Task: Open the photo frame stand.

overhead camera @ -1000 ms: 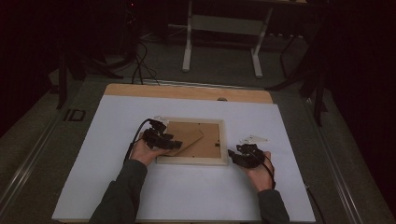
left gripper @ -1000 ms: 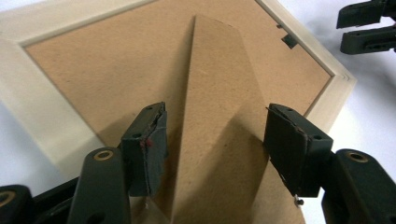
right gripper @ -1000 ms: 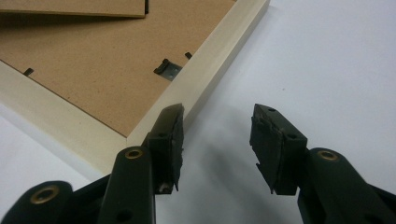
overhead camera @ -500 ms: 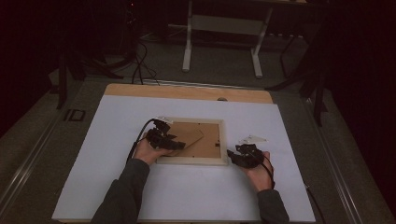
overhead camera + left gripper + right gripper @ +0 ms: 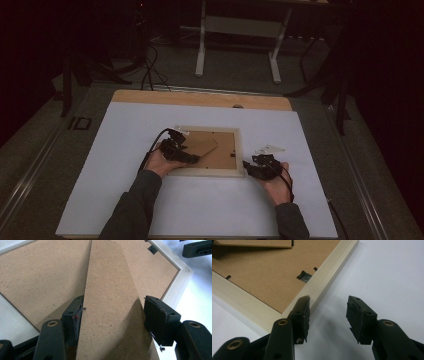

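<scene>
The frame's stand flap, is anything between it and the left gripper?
Nothing visible does. The stand flap already lies between the left gripper jaws, which have just been opening, over the frame back.

The room is dim, almost black toward the back and both sides, with light falling mostly on the table (image 5: 200, 220). Its top is covered by a white sheet, and a strip of bare pale wood (image 5: 200, 98) shows along the far edge. The floor (image 5: 240, 82) is grey and looks like carpet or concrete, though the gloom makes that hard to judge. Beyond the table stands a white metal stand (image 5: 237, 30) with two upright legs on flat feet. Black cables (image 5: 150, 70) loop across the floor to the left of it. Dark stand legs (image 5: 75, 75) rise at the left and others (image 5: 340, 95) at the right. Pale rails (image 5: 30, 165) run along the floor beside the table.
</scene>
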